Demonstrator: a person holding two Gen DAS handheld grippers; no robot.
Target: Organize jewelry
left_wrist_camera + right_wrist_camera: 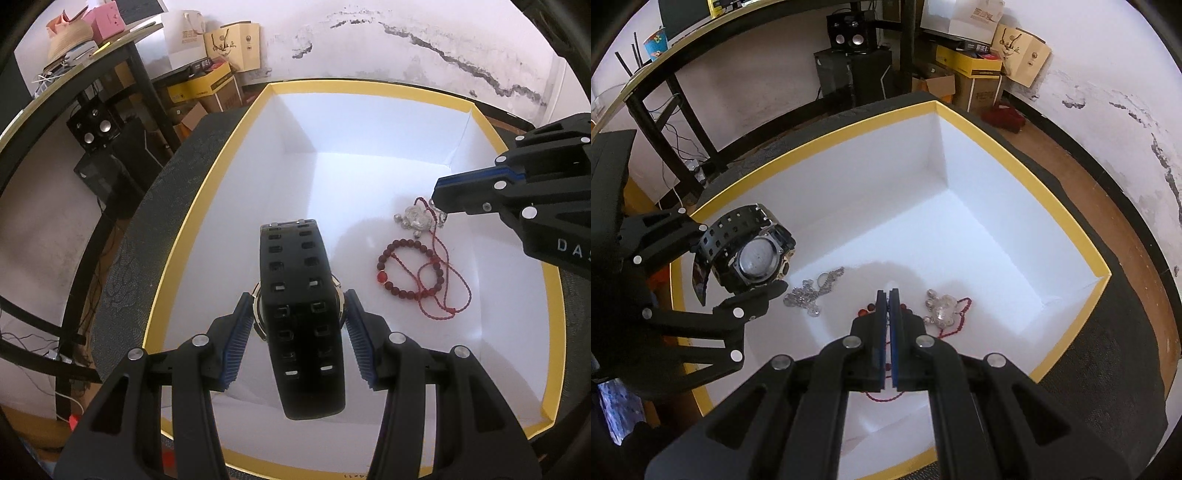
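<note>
My left gripper [299, 306] is shut on a black wristwatch [301, 314] by its case and holds it above the floor of a white box with a yellow rim [207, 177]. The watch [753, 254] and left gripper [753, 258] also show in the right wrist view. My right gripper [888, 295] is shut and empty, hovering over the red bead bracelet [410, 267]. A silver pendant on a red cord [419, 218] lies next to the bracelet; it also shows in the right wrist view [943, 310]. A silver chain [812, 291] lies below the watch.
The box [1067, 218] rests on a dark mat [1115, 373] on a wooden table. Beyond are a black-framed desk [122, 55], speakers [849, 35] and cardboard boxes [210, 88] against a stained wall.
</note>
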